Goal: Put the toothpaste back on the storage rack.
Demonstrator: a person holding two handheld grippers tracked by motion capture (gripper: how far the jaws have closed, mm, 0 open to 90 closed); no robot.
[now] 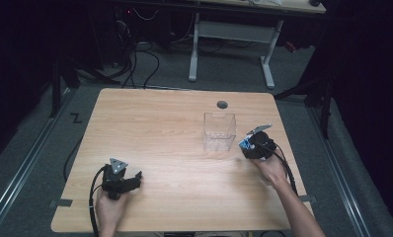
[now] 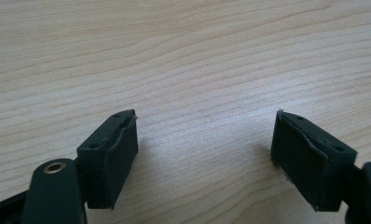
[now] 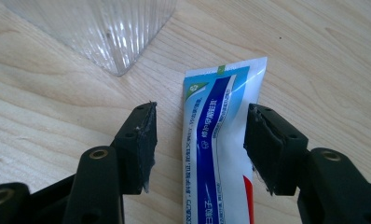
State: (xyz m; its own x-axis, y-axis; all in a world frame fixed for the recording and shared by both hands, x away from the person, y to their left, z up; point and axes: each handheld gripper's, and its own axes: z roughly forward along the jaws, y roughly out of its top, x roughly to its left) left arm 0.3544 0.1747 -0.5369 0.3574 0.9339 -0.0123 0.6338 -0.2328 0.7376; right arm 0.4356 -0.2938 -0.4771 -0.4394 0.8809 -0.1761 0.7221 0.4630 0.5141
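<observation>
In the high view, the wooden table [image 1: 175, 148] carries a clear plastic box [image 1: 219, 131], which stands upright on the far right part. The right gripper [image 1: 246, 144] hovers just beside the near right corner of this box, and a small blue and white piece of the toothpaste tube [image 1: 243, 144] shows at its tip. The left gripper [image 1: 137, 175] rests near the front left edge, well apart from the box.

In the left gripper view, the two black pads [image 2: 120, 154] stand wide apart with only bare wood between them, so this claw is open and holds nothing.

In the right gripper view, the toothpaste tube [image 3: 221, 140] lies flat on the table, its crimped flat end pointing away, close to the corner of the clear plastic box [image 3: 113, 32] but not touching it. The right gripper [image 3: 200, 149] has its jaws wide, one on each side of the tube; a gap shows at the left pad, and the right pad seems very near the tube edge, so I judge it is not yet gripped.

I think the tube is light and soft, with a smooth, slightly slippery skin. It will dent under pressure, so a moderate squeeze across the body, not on the thin crimped end, seems best.

The label is white with a blue band and a red part toward the near end. Chinese characters run along the band, but they are too small for me to read, and there is a small green emblem at the top.
</observation>
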